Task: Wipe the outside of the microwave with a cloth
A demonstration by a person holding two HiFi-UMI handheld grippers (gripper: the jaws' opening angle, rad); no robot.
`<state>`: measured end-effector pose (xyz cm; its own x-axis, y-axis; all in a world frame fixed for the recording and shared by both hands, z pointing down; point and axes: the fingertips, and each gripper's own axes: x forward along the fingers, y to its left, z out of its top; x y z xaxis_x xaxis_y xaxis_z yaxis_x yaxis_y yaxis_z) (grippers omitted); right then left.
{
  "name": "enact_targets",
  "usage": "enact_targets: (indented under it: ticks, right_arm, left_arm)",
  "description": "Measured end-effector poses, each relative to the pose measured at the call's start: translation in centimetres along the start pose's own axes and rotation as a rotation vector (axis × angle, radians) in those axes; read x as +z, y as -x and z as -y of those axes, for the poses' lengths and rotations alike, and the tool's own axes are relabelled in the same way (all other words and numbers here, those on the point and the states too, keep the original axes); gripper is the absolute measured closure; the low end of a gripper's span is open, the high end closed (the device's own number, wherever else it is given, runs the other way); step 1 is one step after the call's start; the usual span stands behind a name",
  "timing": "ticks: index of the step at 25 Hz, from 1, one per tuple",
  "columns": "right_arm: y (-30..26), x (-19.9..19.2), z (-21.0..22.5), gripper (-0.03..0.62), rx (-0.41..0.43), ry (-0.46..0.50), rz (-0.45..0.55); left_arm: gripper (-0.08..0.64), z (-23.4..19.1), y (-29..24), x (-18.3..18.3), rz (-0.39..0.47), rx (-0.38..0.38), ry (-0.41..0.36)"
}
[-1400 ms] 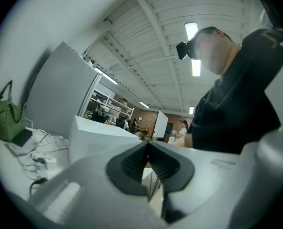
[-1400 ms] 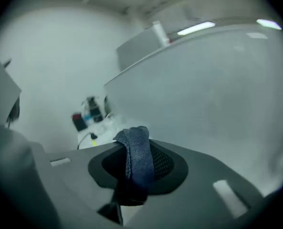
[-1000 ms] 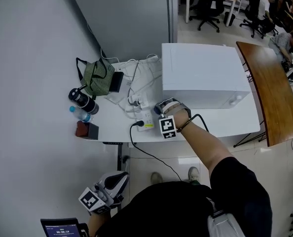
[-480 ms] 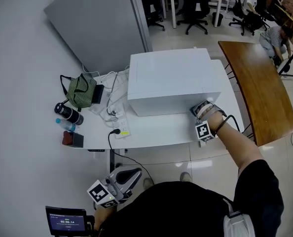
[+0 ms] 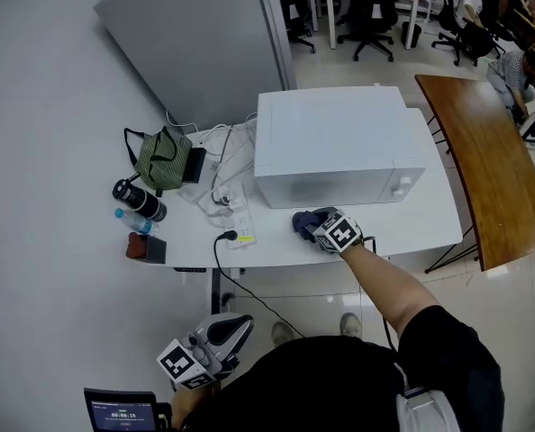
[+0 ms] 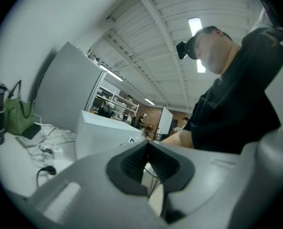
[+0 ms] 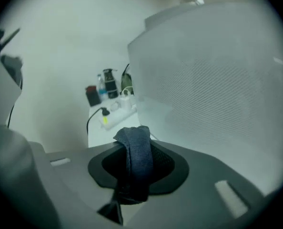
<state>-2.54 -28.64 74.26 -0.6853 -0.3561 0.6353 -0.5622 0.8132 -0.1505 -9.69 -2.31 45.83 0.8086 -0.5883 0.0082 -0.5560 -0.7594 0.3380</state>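
Note:
The white microwave point(image 5: 338, 142) stands on a white table point(image 5: 412, 228), its front face point(image 7: 217, 89) filling the right gripper view. My right gripper point(image 5: 314, 224) is shut on a dark blue cloth point(image 7: 137, 152) and sits just in front of the microwave's lower front, toward its left half. The cloth point(image 5: 306, 220) bunches between the jaws. Whether it touches the face I cannot tell. My left gripper point(image 5: 215, 338) hangs low beside the person, below the table's edge, jaws pressed together with nothing in them point(image 6: 147, 149).
Left of the microwave lie a white power strip point(image 5: 242, 226) with a black plug, tangled white cables point(image 5: 221, 165), a green bag point(image 5: 162, 158), a dark bottle point(image 5: 138, 198) and a small red-brown box point(image 5: 148, 247). A wooden table point(image 5: 482, 156) stands to the right.
My right gripper with the cloth has swept from the microwave's front left to its front right corner, then back left along the lower front. The left gripper stayed low.

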Motion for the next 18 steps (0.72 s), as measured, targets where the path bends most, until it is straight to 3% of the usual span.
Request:
enact_targets:
  ticks: [4, 7, 9, 13, 18]
  right_arm:
    - [-7.7, 2.3, -1.5, 0.499, 0.088, -0.542, 0.151]
    - [-9.9, 3.9, -0.2, 0.499, 0.067, -0.825, 0.274]
    - [-10.2, 3.7, 1.1, 0.499, 0.050, -0.917, 0.311]
    - [-6.7, 0.1, 4.7, 0.497, 0.006, -0.969, 0.306]
    - [6.8, -9.9, 15.7, 0.499, -0.197, -1.039, 0.358]
  left_arm:
    - [0.555, -3.7, 7.6, -1.8, -0.056, 0.083, 0.008]
    - [0.555, -5.8, 10.6, -2.0, -0.078, 0.118, 0.018]
    - [0.555, -6.6, 11.1, -2.0, -0.084, 0.119, 0.017]
    - [0.555, -5.9, 7.8, -0.7, -0.069, 0.070, 0.021]
    - [0.555, -2.7, 0.1, -0.5, -0.089, 0.002, 0.004]
